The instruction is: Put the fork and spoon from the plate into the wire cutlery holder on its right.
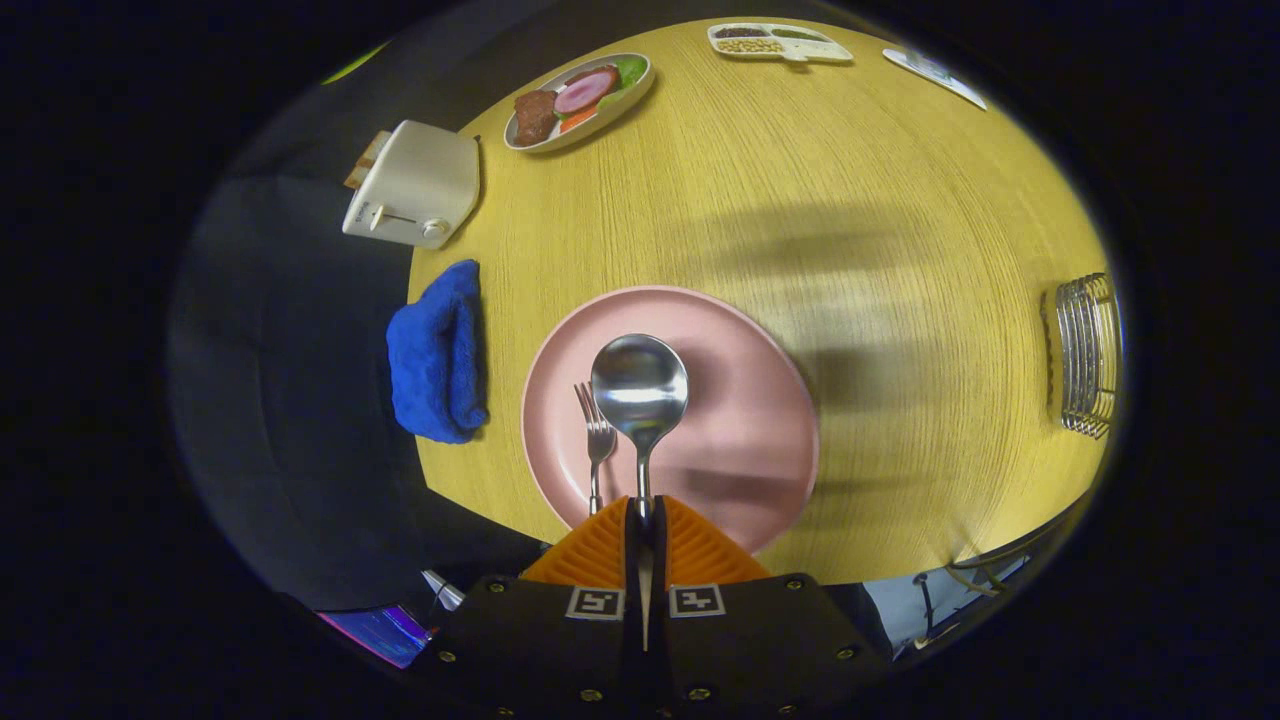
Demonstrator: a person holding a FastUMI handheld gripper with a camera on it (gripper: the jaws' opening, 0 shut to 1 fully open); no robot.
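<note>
My gripper (643, 515) is shut on the handle of a steel spoon (639, 387). The spoon's bowl points away from the fingers and hangs above a pink plate (745, 440). A small steel fork (597, 437) lies on the plate just left of the spoon, its handle end hidden behind my left finger. The wire cutlery holder (1085, 355) stands far off to the right of the plate on the yellow wooden table.
A folded blue cloth (437, 352) lies left of the plate. A white toaster (412, 185) stands beyond it. Farther back are a plate of food (578, 100), a divided tray (780, 42) and a flat white item (935, 75).
</note>
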